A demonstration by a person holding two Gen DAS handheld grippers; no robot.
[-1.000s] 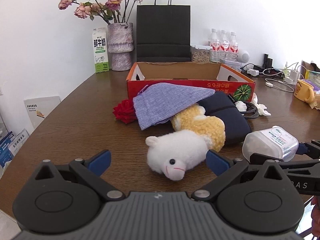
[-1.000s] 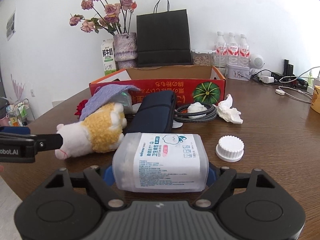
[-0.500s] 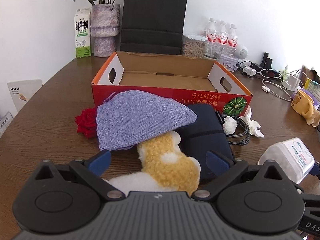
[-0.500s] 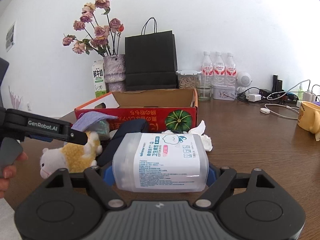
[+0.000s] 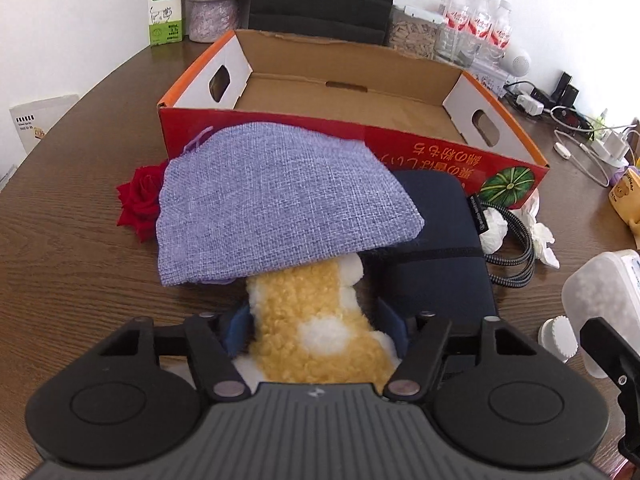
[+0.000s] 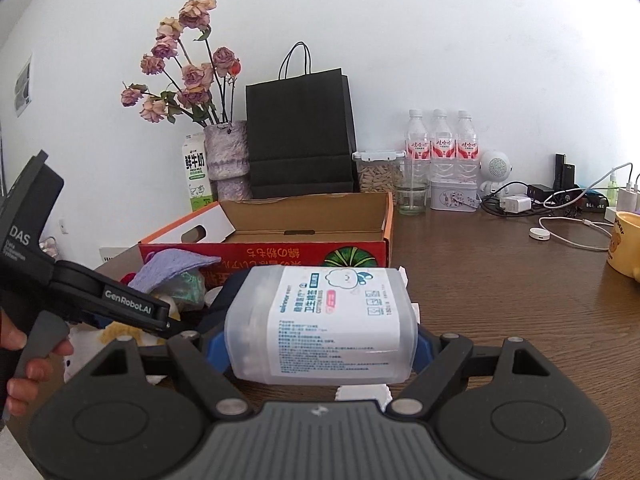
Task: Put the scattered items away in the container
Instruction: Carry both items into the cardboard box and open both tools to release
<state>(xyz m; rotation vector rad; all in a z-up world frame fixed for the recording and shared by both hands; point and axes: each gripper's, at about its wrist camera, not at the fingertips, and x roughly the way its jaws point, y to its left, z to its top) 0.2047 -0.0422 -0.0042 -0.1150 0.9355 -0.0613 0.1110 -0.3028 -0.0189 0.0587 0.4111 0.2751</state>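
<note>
Two grippers are each loaded. The left gripper point(image 5: 316, 330) is clenched on the plush toy point(image 5: 320, 320), its blue pads pressed into the yellow fleece; whether the toy has cleared the tabletop point(image 5: 80, 248) cannot be told from this view. The right gripper point(image 6: 320, 346) is clenched on the cotton-swab jar point(image 6: 320, 324), held lidless and on its side above the tabletop; a white cap point(image 5: 558, 338) lies on the wood near it.

The box point(image 5: 400, 148) stands toward the far edge of the tabletop and shows nothing inside. A purple pouch point(image 5: 276, 216) leans on its near wall and overlaps the toy's rear; a dark case point(image 5: 440, 248), a cable point(image 5: 516, 240), a red rose point(image 5: 140, 204) and tissues point(image 5: 542, 236) lie along that wall.

Judged step: carrying, with nothing deposited. The next move calls for lifting both loads over the near wall and releasing inside. The toy should be drawn clear of the pouch first, or the pouch may drag.
</note>
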